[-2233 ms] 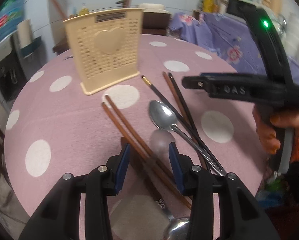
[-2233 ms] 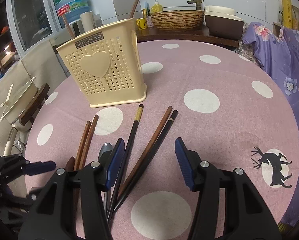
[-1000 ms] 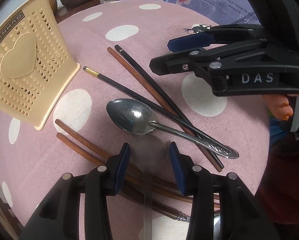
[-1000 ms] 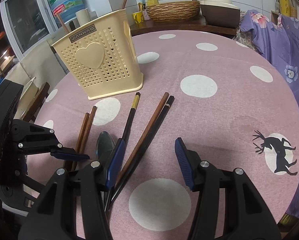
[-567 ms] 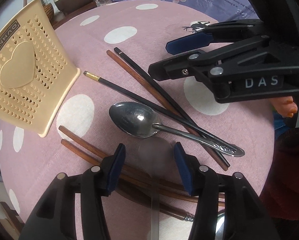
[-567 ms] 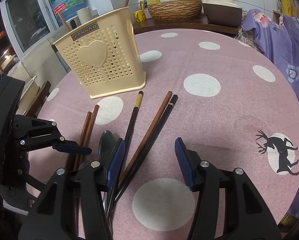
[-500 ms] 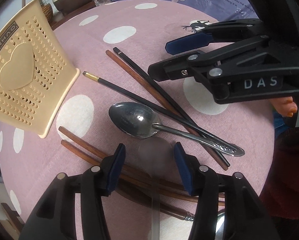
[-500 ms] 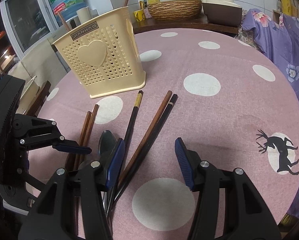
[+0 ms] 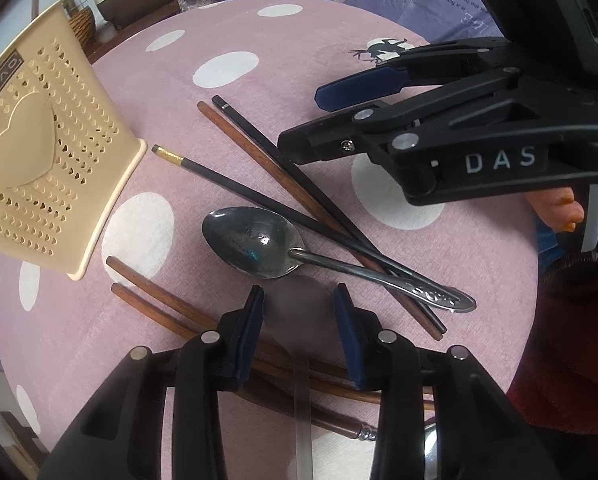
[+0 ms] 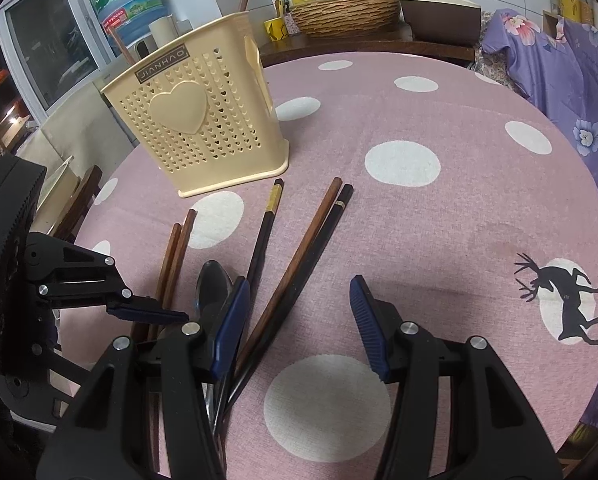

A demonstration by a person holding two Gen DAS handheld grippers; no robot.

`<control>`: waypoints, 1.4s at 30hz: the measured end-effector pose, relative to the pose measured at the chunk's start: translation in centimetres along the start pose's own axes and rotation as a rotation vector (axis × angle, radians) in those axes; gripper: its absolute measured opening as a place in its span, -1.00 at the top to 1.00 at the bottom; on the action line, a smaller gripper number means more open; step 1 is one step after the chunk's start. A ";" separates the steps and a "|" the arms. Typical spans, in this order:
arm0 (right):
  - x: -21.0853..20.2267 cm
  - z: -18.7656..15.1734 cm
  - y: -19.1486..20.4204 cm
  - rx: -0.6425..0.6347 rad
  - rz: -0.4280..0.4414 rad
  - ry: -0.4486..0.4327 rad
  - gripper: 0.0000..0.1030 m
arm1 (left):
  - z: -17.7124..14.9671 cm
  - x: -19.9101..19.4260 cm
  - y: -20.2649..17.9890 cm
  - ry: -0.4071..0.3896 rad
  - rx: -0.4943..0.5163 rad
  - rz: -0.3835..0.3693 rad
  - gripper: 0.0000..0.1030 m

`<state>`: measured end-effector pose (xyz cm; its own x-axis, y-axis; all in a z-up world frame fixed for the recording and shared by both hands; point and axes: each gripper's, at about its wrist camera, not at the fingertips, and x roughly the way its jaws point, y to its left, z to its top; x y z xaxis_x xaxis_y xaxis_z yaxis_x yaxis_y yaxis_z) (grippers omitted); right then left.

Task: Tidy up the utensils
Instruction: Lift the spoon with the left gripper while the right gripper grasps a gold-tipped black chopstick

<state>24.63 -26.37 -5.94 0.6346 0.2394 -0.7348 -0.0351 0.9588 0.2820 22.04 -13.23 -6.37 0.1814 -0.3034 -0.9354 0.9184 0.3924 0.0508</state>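
L gripper point(image 9: 299, 316) steep down, jaws closing, nothing gripped | R gripper point(image 10: 299, 308) angled down, half-open, empty

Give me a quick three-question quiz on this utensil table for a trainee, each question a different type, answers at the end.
1. True or false: the metal spoon is already inside the basket.
2. Which describes the right gripper? A) open, gripping nothing; B) shut on a chopstick; C) shut on the spoon.
3. Fill in: the raised shape on the basket's front is a ___.

Key: 1. False, the spoon lies on the tablecloth. 2. A. 3. heart.
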 end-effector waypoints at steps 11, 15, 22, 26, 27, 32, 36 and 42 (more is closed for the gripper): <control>3.0 4.7 1.9 -0.026 0.067 0.059 0.24 | -2.3 -4.8 2.5 -0.220 -0.208 -0.016 0.29; 5.7 5.9 3.9 -0.077 -0.009 0.090 0.27 | -3.5 -6.6 3.5 -0.301 -0.297 -0.007 0.29; 8.8 6.2 5.2 -0.102 -0.124 0.148 0.42 | -4.9 -9.3 5.8 -0.422 -0.420 0.021 0.29; 9.5 6.2 5.3 -0.105 -0.153 0.157 0.57 | -5.6 -10.4 6.3 -0.467 -0.458 0.042 0.29; 9.5 6.4 5.2 -0.105 -0.156 0.156 0.59 | -5.5 -10.6 6.3 -0.479 -0.472 0.038 0.29; 9.6 6.6 5.0 -0.117 -0.172 0.161 0.81 | -6.1 -11.3 7.3 -0.516 -0.530 0.049 0.29; 9.4 6.7 4.9 -0.105 -0.145 0.158 0.82 | -6.4 -11.9 7.6 -0.548 -0.559 0.093 0.29; 7.1 7.5 4.7 -0.096 -0.104 0.081 0.85 | -6.7 -12.2 7.8 -0.579 -0.600 0.125 0.29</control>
<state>34.76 -21.26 -5.23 0.5747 0.1458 -0.8053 -0.0487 0.9884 0.1442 24.67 -0.65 3.09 0.5710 -0.5604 -0.5999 0.5666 0.7979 -0.2060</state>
